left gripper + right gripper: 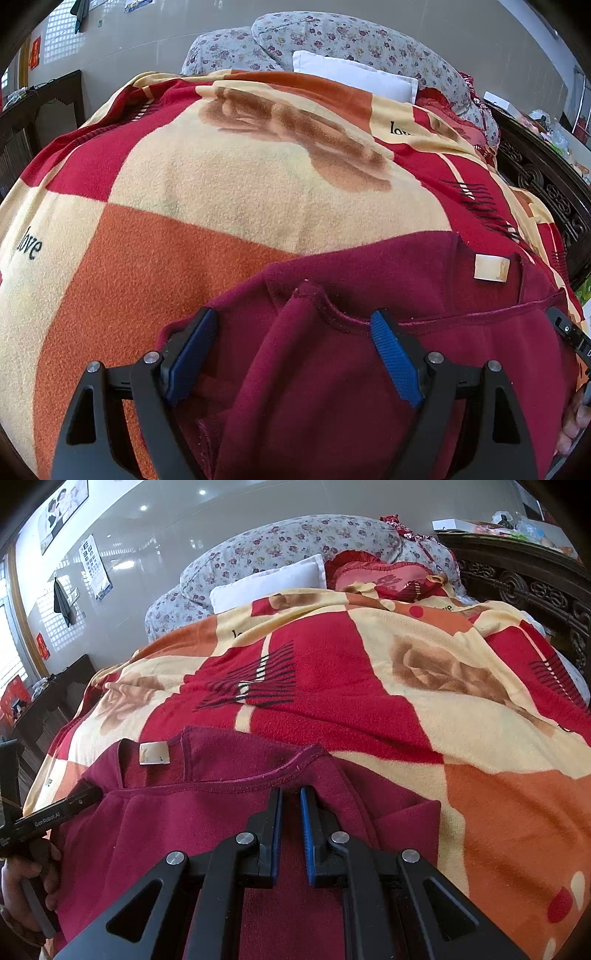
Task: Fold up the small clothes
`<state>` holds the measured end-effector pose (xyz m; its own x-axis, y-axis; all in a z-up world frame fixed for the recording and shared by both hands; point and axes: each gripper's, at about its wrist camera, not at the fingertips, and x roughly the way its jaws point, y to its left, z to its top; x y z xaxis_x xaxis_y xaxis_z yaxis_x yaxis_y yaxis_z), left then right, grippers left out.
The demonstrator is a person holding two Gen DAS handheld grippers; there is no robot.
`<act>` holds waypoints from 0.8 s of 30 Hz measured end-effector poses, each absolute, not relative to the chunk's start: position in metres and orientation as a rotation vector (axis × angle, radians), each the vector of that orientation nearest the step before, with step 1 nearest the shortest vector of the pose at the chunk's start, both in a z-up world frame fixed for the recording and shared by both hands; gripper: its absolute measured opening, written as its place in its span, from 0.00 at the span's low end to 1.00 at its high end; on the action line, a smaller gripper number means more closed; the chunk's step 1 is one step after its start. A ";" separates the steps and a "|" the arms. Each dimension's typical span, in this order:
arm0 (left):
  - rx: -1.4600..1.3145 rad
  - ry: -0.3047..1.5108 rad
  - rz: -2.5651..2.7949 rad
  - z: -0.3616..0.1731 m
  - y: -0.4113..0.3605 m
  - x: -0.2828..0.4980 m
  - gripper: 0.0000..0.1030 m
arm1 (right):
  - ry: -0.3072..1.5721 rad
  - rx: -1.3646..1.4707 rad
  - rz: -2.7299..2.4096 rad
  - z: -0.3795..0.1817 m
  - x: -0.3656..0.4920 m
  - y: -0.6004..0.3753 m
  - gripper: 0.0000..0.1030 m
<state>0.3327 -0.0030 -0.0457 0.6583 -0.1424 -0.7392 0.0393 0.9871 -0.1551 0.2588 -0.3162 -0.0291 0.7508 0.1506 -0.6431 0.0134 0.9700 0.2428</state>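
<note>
A maroon fleece top [406,280] lies on the bed's blanket, neck opening up, with a pale neck label [491,267] showing. My left gripper [291,314] is open wide over its left shoulder. A raised fold of the cloth stands between the blue pads [395,358], which do not press on it. In the right wrist view the same top [155,830] and its label [154,753] fill the lower left. My right gripper [291,794] is shut at the right shoulder, just below the neckline seam, with a thin strip of maroon cloth pinched between its pads.
A red, orange and cream checked blanket [221,192] covers the bed. A white pillow [269,585] and a flowered quilt [288,542] lie at the far end. A dark carved bed frame [524,587] runs along the right. A hand [22,890] holds the left gripper's handle.
</note>
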 end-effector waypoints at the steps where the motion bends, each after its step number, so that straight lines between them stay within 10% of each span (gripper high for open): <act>1: -0.129 0.847 -0.103 -0.046 -0.003 0.333 0.82 | 0.719 0.238 0.075 -0.029 0.259 -0.316 0.09; 10: -0.153 0.888 -0.144 -0.009 0.010 0.324 0.87 | 0.753 0.295 0.045 0.008 0.245 -0.320 0.14; 15: -0.225 0.835 -0.169 0.022 0.059 0.262 0.87 | 0.694 0.233 0.038 0.040 0.176 -0.290 0.78; 24: -0.337 0.980 -0.199 -0.044 0.082 0.125 0.88 | 0.728 0.022 0.109 -0.016 0.082 -0.224 0.78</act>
<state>0.1249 0.0820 -0.0438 0.5444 -0.3141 -0.7778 0.0136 0.9304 -0.3662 0.0816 -0.2241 -0.0160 0.7410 0.1075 -0.6628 -0.0920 0.9940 0.0584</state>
